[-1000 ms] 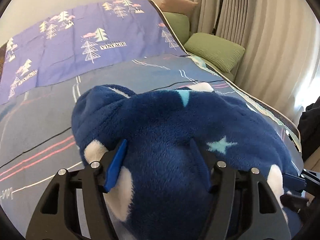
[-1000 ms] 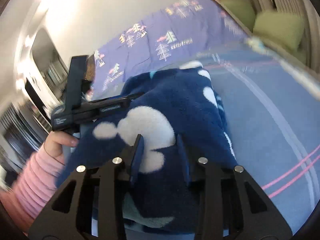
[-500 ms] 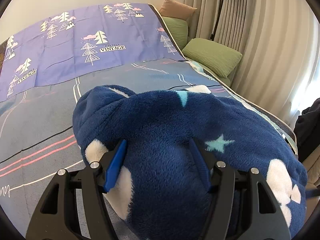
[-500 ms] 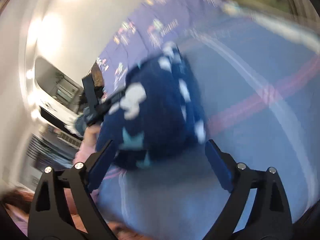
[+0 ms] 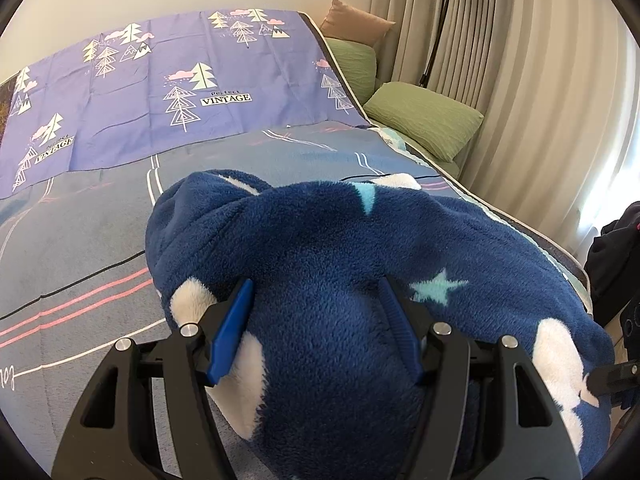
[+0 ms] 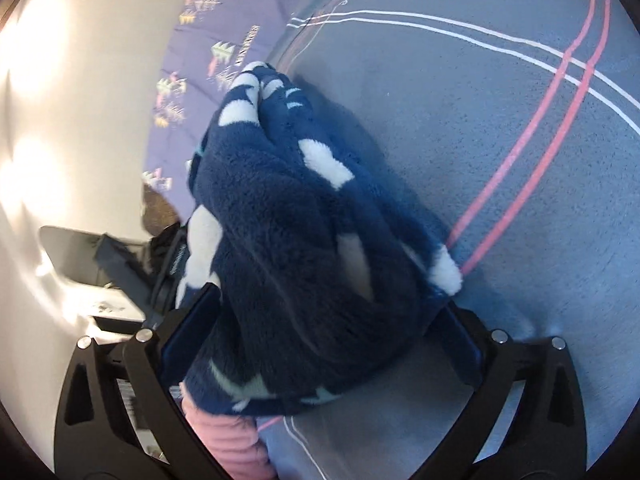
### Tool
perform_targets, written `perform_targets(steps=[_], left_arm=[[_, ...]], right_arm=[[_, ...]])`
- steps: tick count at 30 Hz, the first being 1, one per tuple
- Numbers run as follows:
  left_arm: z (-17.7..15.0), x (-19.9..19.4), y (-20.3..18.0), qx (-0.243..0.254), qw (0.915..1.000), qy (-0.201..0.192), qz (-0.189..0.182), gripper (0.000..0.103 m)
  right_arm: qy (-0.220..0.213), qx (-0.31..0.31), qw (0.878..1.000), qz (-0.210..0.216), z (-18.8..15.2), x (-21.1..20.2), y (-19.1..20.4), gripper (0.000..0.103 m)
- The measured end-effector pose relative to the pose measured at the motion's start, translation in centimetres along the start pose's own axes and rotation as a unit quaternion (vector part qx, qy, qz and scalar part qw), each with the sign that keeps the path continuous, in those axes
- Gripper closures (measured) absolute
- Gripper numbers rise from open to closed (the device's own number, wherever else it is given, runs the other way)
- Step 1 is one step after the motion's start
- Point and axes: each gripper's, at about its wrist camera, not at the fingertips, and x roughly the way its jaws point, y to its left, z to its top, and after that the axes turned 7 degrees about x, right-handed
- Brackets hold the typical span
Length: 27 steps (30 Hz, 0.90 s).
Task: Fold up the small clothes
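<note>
Left wrist view, nearest me: my left claw [image 5: 316, 328] is clamped on a thick bunch of the blue fleece garment [image 5: 360, 264], pads sunk into the pile. My right claw [image 6: 316, 344] has just been opening and stands at its widest, the fleece bulging between its jaws without being pinched. The garment sits heaped on the bed [image 5: 80, 240], not flat. My worry: with one side let go, the bundle could slump and undo the fold, since plush this bulky springs back. A pink sleeve [image 6: 224, 436] crowds the near edge under the fleece. Farther off lie the tree-print sheet [image 5: 160, 72], green pillows [image 5: 424, 116] far right, and a floor lamp [image 5: 448, 0] by the curtain.
</note>
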Motion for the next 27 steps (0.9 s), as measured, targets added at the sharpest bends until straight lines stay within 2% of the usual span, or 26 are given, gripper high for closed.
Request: perform_targets(steps=[5, 20, 21, 22, 24, 25, 27], left_arm=[[0.0, 0.0, 0.2, -0.001, 1.0, -0.003, -0.003, 0.038], [-0.3, -0.2, 0.8, -0.009, 0.9998, -0.018, -0.007, 0.036], [-0.2, -0.5, 0.9, -0.012, 0.9996, -0.027, -0.001, 0.031], [-0.2, -0.9, 1.1, -0.018, 0.9992, -0.034, 0.004, 0.022], [0.1, -2.5, 2.7, -0.058, 0.9968, -0.055, -0.006, 0.006], [0.1, -3.2, 3.6, -0.077, 0.9949, -0.064, -0.009, 0.003], [0.0, -4.2, 6.1, -0.128, 0.9887, -0.077, 0.0, 0.001]], right_arm=[[-0.016, 0.029, 0.999, -0.02, 0.0, 0.8, 0.6, 0.002], [-0.039, -0.014, 0.999, -0.029, 0.1, 2.0, 2.0, 0.002], [-0.042, -0.016, 0.999, -0.031, 0.1, 2.0, 2.0, 0.002], [-0.046, -0.019, 0.998, -0.032, 0.0, 2.1, 2.2, 0.002], [-0.05, -0.025, 0.998, -0.033, -0.2, 2.2, 2.3, 0.002], [-0.051, -0.028, 0.998, -0.03, -0.3, 2.2, 2.3, 0.002], [-0.049, -0.031, 0.998, -0.023, -0.3, 2.1, 2.1, 0.002]])
